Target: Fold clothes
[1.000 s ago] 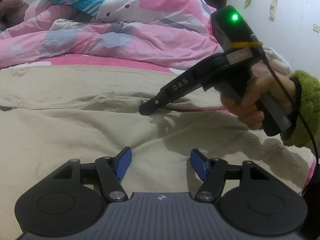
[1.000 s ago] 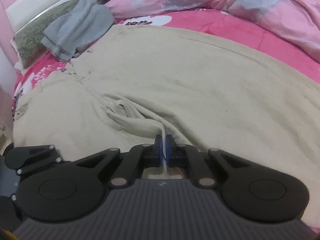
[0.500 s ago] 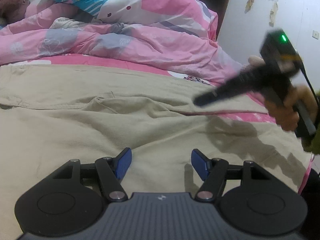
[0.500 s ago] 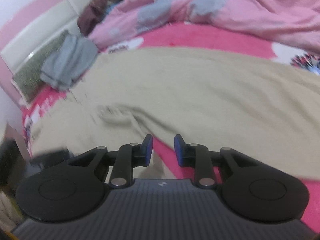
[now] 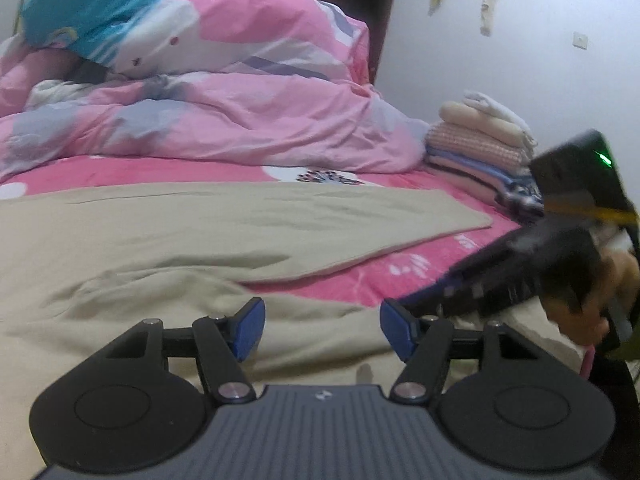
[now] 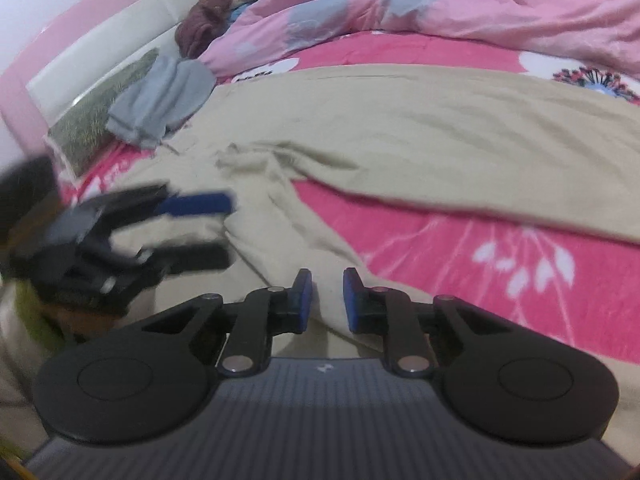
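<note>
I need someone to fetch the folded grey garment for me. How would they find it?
Start at the bed's padded white headboard. Below it lies a green patterned pillow, and the grey garment rests partly on that pillow, beside the beige trousers. It is the only grey piece, small and folded.

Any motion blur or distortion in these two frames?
Left wrist view: right gripper smeared at the right edge; khaki trousers fairly sharp. Right wrist view: left gripper streaked; grey garment soft. Both views bow outward at the edges.
</note>
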`<state>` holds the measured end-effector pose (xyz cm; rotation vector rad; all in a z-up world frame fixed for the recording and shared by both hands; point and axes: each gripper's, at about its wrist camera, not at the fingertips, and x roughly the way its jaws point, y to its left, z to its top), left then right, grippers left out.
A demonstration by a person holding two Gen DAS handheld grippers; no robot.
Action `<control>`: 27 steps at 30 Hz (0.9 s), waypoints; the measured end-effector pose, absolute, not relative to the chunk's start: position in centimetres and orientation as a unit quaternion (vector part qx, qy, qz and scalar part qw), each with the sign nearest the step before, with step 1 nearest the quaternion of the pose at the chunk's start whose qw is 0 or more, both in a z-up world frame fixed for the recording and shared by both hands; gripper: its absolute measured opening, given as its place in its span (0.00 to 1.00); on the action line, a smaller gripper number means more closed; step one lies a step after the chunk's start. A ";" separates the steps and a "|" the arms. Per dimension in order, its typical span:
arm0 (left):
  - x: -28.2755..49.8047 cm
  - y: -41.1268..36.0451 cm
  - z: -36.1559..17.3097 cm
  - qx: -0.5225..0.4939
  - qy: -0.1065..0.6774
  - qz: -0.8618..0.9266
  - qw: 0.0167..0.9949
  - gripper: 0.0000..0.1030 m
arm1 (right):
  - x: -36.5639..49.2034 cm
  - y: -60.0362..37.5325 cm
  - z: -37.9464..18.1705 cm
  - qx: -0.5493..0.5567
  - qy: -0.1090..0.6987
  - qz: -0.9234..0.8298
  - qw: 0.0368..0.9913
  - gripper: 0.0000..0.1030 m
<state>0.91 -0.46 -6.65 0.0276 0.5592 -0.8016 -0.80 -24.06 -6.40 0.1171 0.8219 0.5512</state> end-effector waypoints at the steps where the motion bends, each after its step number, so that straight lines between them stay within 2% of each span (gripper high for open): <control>1: 1.1 -0.9 -6.9 0.014 0.271 -0.387 0.881 0.63 | -1.2 -23.8 -6.5 0.042 0.387 0.266 0.882 0.15; 5: 1.6 -1.6 -8.7 0.021 0.305 -0.382 0.872 0.61 | -2.1 -23.7 -6.0 0.002 0.368 0.285 0.885 0.16; 9: 1.7 -0.9 -9.1 0.002 0.303 -0.384 0.872 0.61 | -0.5 -25.6 -4.4 0.028 0.361 0.286 0.887 0.17; 14: 1.8 -0.2 -9.3 -0.020 0.298 -0.385 0.874 0.61 | 3.6 -25.6 -5.1 0.049 0.401 0.288 0.868 0.18; 20: 1.9 0.6 -9.5 -0.047 0.290 -0.385 0.875 0.61 | 4.5 -23.1 -7.0 0.007 0.445 0.314 0.838 0.18; 22: 1.9 0.9 -9.5 -0.056 0.288 -0.385 0.875 0.61 | 4.1 -23.0 -7.0 0.000 0.440 0.308 0.844 0.14; 23: 1.9 1.1 -9.5 -0.062 0.284 -0.384 0.876 0.61 | 3.8 -22.8 -6.9 -0.008 0.435 0.303 0.848 0.06; 24: 1.8 1.3 -9.4 -0.069 0.277 -0.383 0.878 0.61 | 3.6 -22.6 -6.8 -0.016 0.430 0.298 0.852 0.03; 27: 1.5 1.8 -9.2 -0.079 0.262 -0.380 0.884 0.61 | 2.7 -21.8 -5.5 -0.060 0.388 0.276 0.877 0.02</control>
